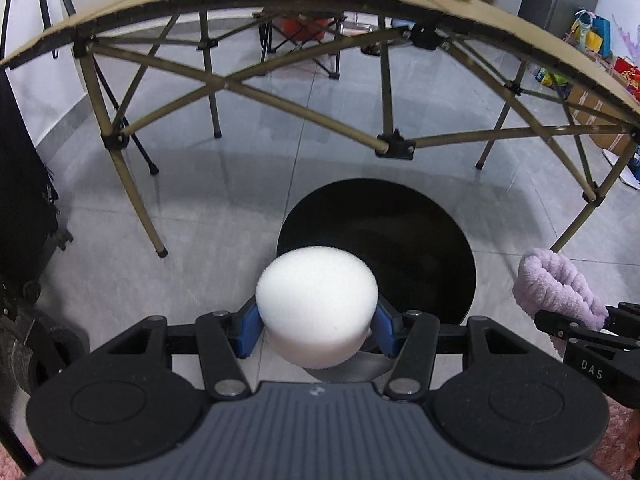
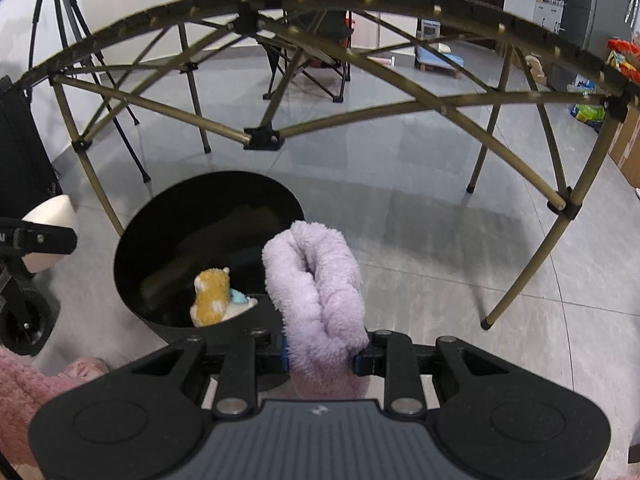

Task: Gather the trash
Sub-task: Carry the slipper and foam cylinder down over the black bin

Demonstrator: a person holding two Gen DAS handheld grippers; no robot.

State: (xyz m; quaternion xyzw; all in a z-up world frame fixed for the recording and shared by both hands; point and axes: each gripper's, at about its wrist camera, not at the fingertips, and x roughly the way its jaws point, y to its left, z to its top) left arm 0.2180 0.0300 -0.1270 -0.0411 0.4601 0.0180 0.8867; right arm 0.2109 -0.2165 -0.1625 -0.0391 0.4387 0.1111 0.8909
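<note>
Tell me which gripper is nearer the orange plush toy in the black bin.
Right. The right gripper, shut on a lilac fuzzy cloth, hangs at the black bin rim beside the orange plush toy. The left gripper, holding a white foam puck, sits across the bin.

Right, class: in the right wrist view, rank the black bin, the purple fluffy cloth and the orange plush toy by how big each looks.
1. black bin
2. purple fluffy cloth, though it is nearer the camera, which enlarges it
3. orange plush toy, lying inside the bin

Grey tiled floor (image 2: 420,208) (glossy) bears black bin (image 2: 132,248).
</note>
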